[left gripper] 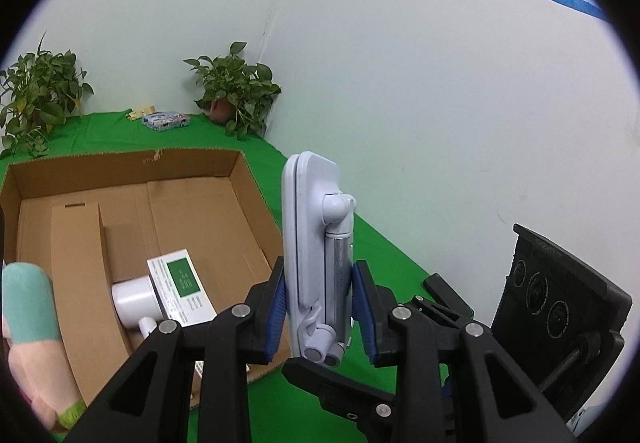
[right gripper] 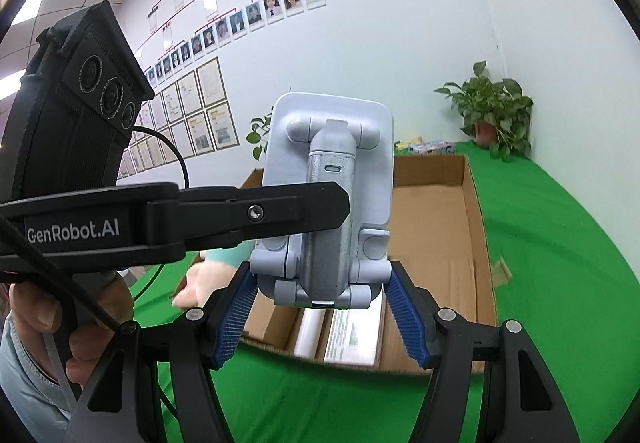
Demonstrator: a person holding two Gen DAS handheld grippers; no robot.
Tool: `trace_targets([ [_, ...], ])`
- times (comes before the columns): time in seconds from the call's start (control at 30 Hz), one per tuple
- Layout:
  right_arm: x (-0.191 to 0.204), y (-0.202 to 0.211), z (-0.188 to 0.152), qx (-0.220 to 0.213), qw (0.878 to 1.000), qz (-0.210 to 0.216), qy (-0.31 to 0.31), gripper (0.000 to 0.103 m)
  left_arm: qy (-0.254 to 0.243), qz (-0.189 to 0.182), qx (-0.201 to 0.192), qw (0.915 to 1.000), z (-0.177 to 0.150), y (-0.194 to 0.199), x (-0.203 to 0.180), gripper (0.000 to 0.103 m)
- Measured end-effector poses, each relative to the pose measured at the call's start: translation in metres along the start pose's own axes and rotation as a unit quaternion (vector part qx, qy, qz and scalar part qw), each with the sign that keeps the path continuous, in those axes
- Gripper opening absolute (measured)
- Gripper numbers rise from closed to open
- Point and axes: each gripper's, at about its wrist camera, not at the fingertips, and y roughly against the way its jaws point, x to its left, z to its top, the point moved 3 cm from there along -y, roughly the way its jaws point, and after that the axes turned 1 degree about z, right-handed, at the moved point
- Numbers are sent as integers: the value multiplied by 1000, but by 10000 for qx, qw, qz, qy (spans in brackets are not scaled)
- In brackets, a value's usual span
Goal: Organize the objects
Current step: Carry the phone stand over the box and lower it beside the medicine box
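Observation:
A pale blue folding phone stand [left gripper: 316,255] is held upright above the green table. My left gripper [left gripper: 322,303] is shut on the stand, its blue pads pressing both sides. In the right wrist view the stand [right gripper: 328,199] faces me, with the left gripper's black finger [right gripper: 248,215] across it. My right gripper [right gripper: 322,307] is open, its blue pads either side of the stand's foot, apart from it. An open cardboard box [left gripper: 132,211] lies behind, holding a white bottle with a green-labelled card [left gripper: 176,289].
Potted plants [left gripper: 236,91] [right gripper: 496,111] stand at the table's far corners, with a small patterned box [left gripper: 166,121] between. A plush toy in teal and pink [left gripper: 32,327] sits at the box's left. The wall is close on the right. The box also shows in the right wrist view [right gripper: 476,227].

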Motion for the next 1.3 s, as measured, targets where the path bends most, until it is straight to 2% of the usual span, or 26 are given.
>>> trace_targets([
  [0.23, 3, -6, 23, -73, 9999, 55, 74, 63, 13, 35, -40, 10000, 22, 9, 3, 29],
  [0.43, -10, -12, 52, -28, 10000, 37, -15, 63, -44, 7, 77, 10000, 47, -8, 1, 29],
  [0.7, -37, -24, 80, 310, 9994, 40, -150, 63, 172, -10, 253, 9995, 66, -38, 13, 29],
  [0.9, -54, -51, 73, 653, 9972, 169, -337, 63, 414, 85, 502, 9978, 57, -65, 30, 29],
  [1.3, -88, -105, 15, 1304, 9887, 238, -700, 63, 1051, 118, 1077, 9885, 7, -126, 71, 29],
])
